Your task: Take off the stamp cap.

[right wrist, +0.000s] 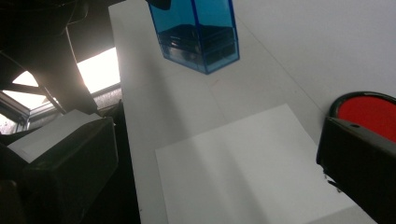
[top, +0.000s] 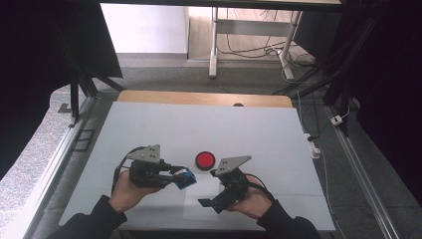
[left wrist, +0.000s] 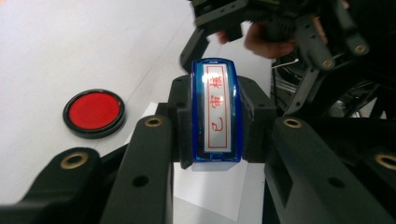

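The left gripper (top: 185,178) sits left of the right gripper (top: 205,201) on the near half of the table (top: 149,129). The stamp (left wrist: 216,109) is clamped between the left gripper's jaws, raised above the table. The ink pad (top: 205,160) lies on the table beyond and between both grippers. The paper sheet (right wrist: 243,168) lies flat on the table, below the stamp and nearer than the ink pad.

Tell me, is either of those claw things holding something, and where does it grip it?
The left gripper clamps a blue stamp by its two long sides, held above the table. The right gripper holds nothing; its jaws stand apart.
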